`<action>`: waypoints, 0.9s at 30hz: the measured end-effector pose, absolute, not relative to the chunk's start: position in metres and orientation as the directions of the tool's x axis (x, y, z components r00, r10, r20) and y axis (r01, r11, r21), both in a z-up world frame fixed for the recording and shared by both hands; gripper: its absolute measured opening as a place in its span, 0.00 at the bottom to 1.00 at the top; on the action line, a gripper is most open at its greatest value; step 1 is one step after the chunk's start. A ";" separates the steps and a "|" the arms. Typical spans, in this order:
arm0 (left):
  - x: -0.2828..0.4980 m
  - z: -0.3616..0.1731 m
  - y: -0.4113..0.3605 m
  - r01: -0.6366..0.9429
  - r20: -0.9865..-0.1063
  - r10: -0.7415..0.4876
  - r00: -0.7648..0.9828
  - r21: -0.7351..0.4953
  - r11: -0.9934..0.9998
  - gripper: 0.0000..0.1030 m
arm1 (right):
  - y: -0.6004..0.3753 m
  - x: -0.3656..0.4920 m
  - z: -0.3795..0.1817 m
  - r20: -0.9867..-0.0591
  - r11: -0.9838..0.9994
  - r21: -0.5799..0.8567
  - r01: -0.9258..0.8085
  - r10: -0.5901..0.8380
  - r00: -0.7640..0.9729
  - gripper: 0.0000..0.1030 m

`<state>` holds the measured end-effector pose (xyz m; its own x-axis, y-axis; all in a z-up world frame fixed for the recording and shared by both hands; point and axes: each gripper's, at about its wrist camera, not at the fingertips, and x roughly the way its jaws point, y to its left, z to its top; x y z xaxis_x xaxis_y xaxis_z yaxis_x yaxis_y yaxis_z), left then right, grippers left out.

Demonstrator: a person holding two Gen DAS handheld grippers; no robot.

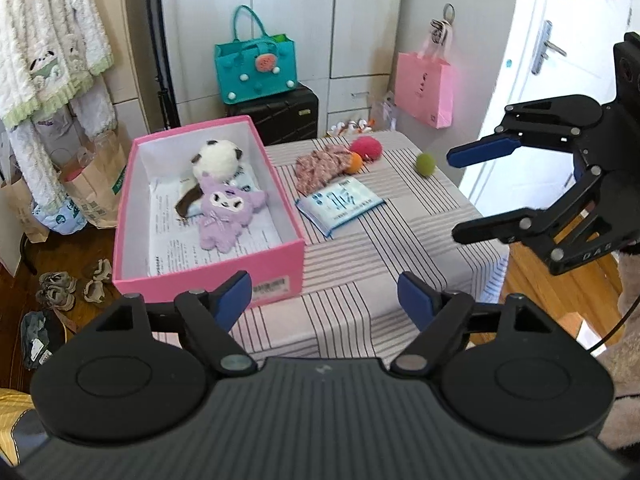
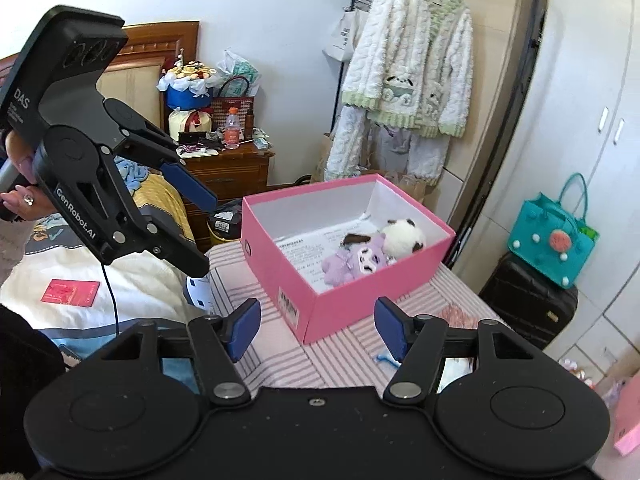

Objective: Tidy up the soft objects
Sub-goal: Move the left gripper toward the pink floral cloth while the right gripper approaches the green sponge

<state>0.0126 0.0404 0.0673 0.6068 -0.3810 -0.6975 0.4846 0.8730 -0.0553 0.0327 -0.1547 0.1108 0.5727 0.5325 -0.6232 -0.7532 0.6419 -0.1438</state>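
A pink box [image 1: 208, 268] stands on the striped table [image 1: 360, 260] with a purple plush [image 1: 228, 216] and a white plush [image 1: 218, 158] lying inside on paper. To its right lie a floral cloth [image 1: 320, 166], a pink pom ball [image 1: 366, 148], an orange ball [image 1: 354, 164], a green ball [image 1: 426, 164] and a tissue pack [image 1: 340, 204]. My left gripper [image 1: 324, 296] hovers open before the box's near corner, holding nothing. My right gripper [image 1: 454, 196] hangs open off the table's right edge. In the right wrist view the box [image 2: 344, 304] lies ahead of the empty right gripper [image 2: 316, 316], with the left gripper [image 2: 208, 234] at the left.
A teal bag [image 1: 256, 66] sits on a black suitcase [image 1: 276, 116] behind the table. A pink paper bag [image 1: 426, 88] hangs by the door. A bed [image 2: 100, 272] and a nightstand [image 2: 228, 172] lie to the left; clothes [image 2: 404, 80] hang behind the box. Shoes [image 1: 56, 290] lie on the floor.
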 end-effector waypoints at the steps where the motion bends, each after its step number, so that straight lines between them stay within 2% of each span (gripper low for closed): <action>1: 0.011 0.064 0.038 0.490 -0.702 -0.382 0.602 -0.053 0.870 0.78 | -0.159 0.029 0.109 -0.623 0.649 -0.137 -0.748 0.531 0.575 0.66; 7: 0.005 0.046 0.024 0.510 -0.715 -0.397 0.576 -0.064 0.858 0.78 | -0.182 0.012 0.094 -0.624 0.692 -0.112 -0.713 0.510 0.592 0.66; 12: -0.002 0.035 0.007 0.539 -0.690 -0.409 0.597 -0.033 0.842 0.82 | -0.202 0.001 0.075 -0.629 0.734 -0.079 -0.674 0.488 0.605 0.68; 17: -0.001 0.020 -0.013 0.556 -0.674 -0.447 0.588 -0.065 0.829 0.82 | -0.226 -0.002 0.051 -0.635 0.773 -0.025 -0.634 0.478 0.607 0.68; 27: 0.024 -0.010 -0.051 0.552 -0.642 -0.470 0.606 -0.086 0.829 0.84 | -0.269 0.005 0.016 -0.603 0.794 0.069 -0.604 0.516 0.609 0.71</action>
<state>0.0244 -0.0508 -0.0096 0.6055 -0.4700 -0.6423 0.5522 0.8292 -0.0861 0.0051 -0.2690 0.0157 0.6085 0.5155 -0.6033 -0.6044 0.7937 0.0686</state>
